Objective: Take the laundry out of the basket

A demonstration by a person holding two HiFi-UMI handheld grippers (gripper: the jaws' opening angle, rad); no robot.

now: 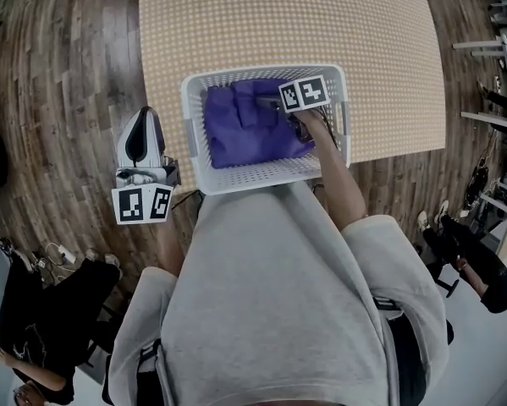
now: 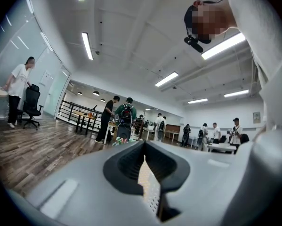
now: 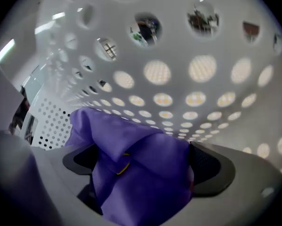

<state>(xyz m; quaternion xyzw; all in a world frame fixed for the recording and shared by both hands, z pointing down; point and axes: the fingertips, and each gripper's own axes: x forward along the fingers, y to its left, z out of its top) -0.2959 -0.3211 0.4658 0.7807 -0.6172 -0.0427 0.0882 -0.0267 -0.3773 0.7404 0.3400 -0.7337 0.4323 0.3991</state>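
1. Left gripper: outside the basket, just left of it, over the wood floor. In the left gripper view the jaws are together with only a thin slit between the pads, and nothing is held.
2. Basket: white with perforated walls. It sits on the near edge of the dotted table.
3. Laundry: purple cloth lying inside the basket and covering most of its bottom.
4. Right gripper: reaches down inside the basket at its right side, with the marker cube about level with the rim. In the right gripper view the jaws are clamped on a bunched fold of the laundry. The cloth fills the gap from pad to pad, and the basket wall is close behind it.
5. People: seen in the left gripper view, standing well beyond the basket.
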